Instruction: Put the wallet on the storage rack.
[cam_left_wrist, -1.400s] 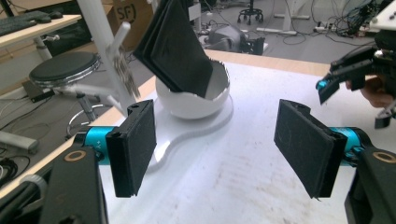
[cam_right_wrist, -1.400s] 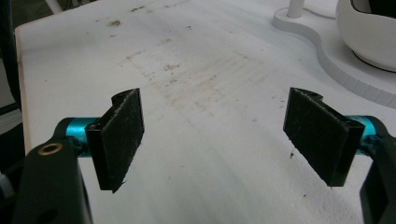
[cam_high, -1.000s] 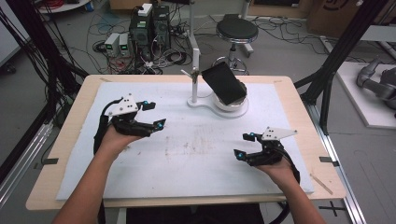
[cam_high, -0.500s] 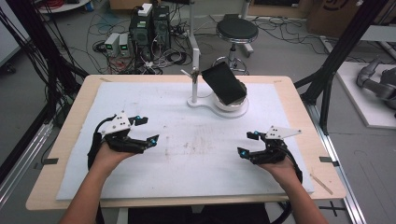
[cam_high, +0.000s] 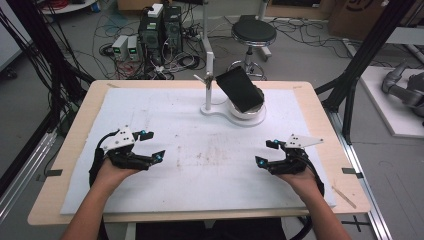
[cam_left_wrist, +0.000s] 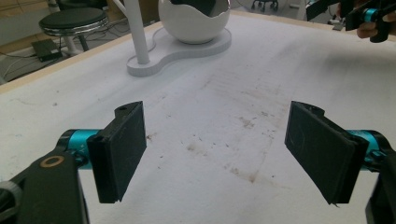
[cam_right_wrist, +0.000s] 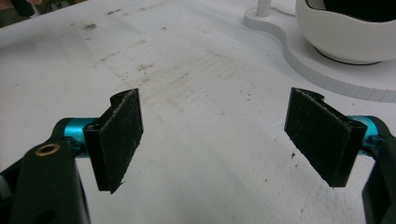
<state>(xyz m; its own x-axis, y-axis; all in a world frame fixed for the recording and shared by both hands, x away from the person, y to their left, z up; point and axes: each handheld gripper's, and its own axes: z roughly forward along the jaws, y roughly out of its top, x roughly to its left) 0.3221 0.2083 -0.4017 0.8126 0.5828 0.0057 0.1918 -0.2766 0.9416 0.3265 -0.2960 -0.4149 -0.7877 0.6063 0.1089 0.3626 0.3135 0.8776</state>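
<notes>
My left gripper (cam_high: 153, 145) rests low over the left of the white mat (cam_high: 200, 170), pointing right. Its jaws have just been opening and stand wide apart with nothing between them (cam_left_wrist: 215, 149). My right gripper (cam_high: 264, 153) sits over the mat's right side, pointing left, open and empty as well (cam_right_wrist: 215, 144). At the back middle, a white stand (cam_high: 232, 112) with a thin post (cam_high: 208, 75) carries a round white cup (cam_left_wrist: 194, 18) that holds a tilted black slab (cam_high: 240, 89). Both grippers are well short of the stand.
The stained mat covers most of a wooden table (cam_high: 320, 115). Beyond its far edge are a round stool (cam_high: 253, 32), computer boxes (cam_high: 162, 27) and cables on the floor. Black frame posts (cam_high: 350, 85) rise at either side.
My left hand has come down and toward the near edge, and now lies lower on the mat. The right hand has stayed where it was.
</notes>
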